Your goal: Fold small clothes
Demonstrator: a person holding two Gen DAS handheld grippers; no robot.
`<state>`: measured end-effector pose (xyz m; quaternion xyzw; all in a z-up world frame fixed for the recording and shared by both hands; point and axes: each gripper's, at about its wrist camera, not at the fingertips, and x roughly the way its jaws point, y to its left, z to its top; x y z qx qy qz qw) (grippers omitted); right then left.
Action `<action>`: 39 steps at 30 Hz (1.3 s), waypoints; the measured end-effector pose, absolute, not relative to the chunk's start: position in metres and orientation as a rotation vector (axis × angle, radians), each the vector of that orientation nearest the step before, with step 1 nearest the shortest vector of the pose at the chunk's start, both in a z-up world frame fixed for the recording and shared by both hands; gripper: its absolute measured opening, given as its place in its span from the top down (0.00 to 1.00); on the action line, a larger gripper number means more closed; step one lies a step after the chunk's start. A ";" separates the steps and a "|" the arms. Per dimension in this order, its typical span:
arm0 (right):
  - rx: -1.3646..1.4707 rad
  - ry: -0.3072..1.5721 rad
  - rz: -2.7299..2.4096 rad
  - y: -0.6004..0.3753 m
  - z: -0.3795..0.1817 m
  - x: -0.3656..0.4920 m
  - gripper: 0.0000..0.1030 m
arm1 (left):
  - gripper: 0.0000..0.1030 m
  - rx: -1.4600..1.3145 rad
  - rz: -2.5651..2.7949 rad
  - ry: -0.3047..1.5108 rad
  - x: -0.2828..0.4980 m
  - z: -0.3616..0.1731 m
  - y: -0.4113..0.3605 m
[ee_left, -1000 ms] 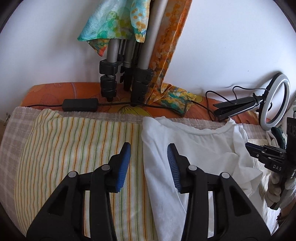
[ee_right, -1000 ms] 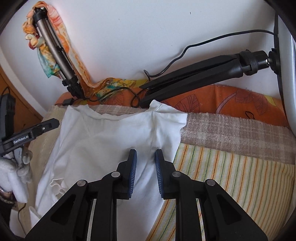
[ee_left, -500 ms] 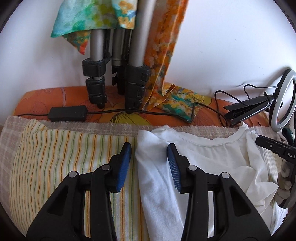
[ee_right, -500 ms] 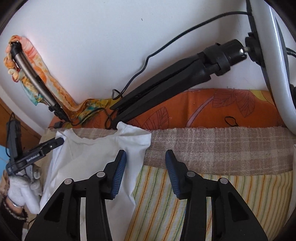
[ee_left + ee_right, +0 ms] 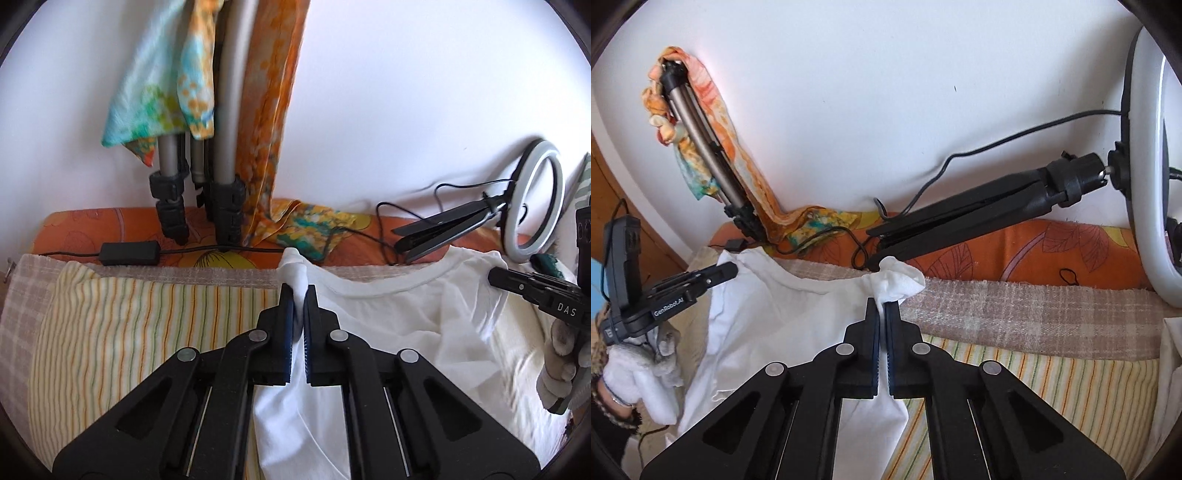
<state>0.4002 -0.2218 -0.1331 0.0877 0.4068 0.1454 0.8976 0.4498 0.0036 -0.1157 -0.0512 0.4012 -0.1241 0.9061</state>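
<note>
A small white T-shirt (image 5: 388, 332) lies on a striped cloth (image 5: 147, 332), its neckline toward the wall. My left gripper (image 5: 299, 291) is shut on the shirt's left shoulder corner, and a tuft of white fabric sticks out past the tips. My right gripper (image 5: 882, 306) is shut on the shirt's (image 5: 783, 325) right shoulder corner, also with a bunched tuft beyond the tips. Each gripper shows in the other's view, the right one (image 5: 532, 291) at the right edge and the left one (image 5: 690, 284) at the left edge.
A tripod (image 5: 221, 166) draped with a colourful scarf (image 5: 166, 92) leans on the white wall behind. A ring light (image 5: 535, 206) on a folded black stand (image 5: 979, 210) lies on the orange cushion (image 5: 1034, 247). A black cable box (image 5: 129, 253) and cords run along the back.
Both grippers moved forward to the shirt's top corners and closed from open onto the fabric, bunching each corner between the jaws.
</note>
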 end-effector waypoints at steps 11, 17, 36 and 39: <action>0.096 0.772 0.332 -0.198 -0.069 0.303 0.98 | 0.98 -0.058 -0.278 0.764 0.348 -0.054 0.009; 0.061 0.765 0.323 -0.187 -0.060 0.248 0.98 | 0.98 -0.057 -0.288 0.762 0.283 -0.044 0.017; -0.225 0.794 0.245 -0.141 -0.129 0.087 0.98 | 0.98 0.063 -0.265 0.829 0.129 -0.113 0.023; -0.241 0.779 0.222 -0.148 -0.128 0.074 0.98 | 0.98 0.082 -0.289 0.840 0.116 -0.114 0.027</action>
